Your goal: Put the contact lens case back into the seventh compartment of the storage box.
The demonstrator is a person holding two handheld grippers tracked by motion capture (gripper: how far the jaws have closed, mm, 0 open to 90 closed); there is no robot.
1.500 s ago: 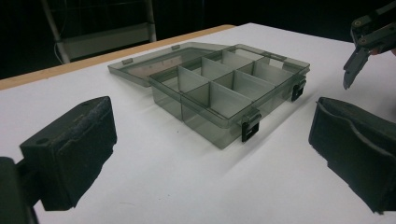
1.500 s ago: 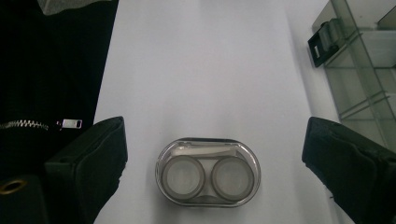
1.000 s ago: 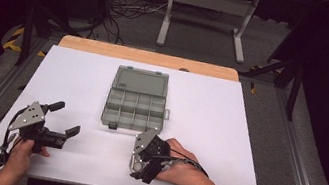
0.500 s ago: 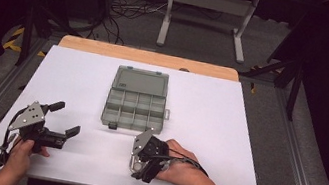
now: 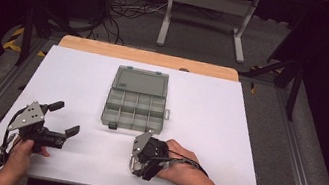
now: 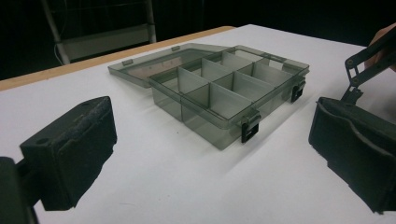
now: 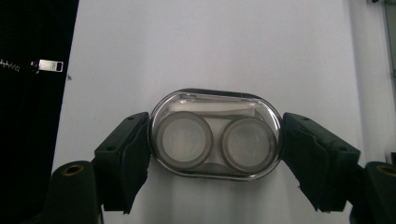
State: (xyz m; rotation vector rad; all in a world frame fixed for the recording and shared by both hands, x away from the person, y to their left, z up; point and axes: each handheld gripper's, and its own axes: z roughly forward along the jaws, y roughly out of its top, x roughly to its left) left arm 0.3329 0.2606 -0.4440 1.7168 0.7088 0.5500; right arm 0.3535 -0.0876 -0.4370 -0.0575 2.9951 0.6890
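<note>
A clear oval case [image 7: 215,137] with two round wells lies on the white table [image 5: 226,133] near its front edge. My right gripper [image 7: 215,140] points down at it; its jaws have just been closing and now press on both ends of the case. In the high view the right gripper [image 5: 139,162] sits under the person's hand, below the box. A grey see-through compartment box [image 5: 136,103] lies open mid-table, its lid [image 5: 142,81] folded back, its compartments looking empty. My left gripper [image 5: 64,117] rests at the front left, open, with nothing between its black jaws, facing the box [image 6: 224,88].
The table's front edge runs just below both hands. A wooden strip [image 5: 148,57] borders the far side. A metal stand [image 5: 208,1] and cables are on the floor beyond. A dark zipped garment [image 7: 32,65] is beside the table edge in the right gripper view.
Both hands stay where they were and the box has not moved. In the high view the right gripper looks slightly more drawn together than a second ago.
</note>
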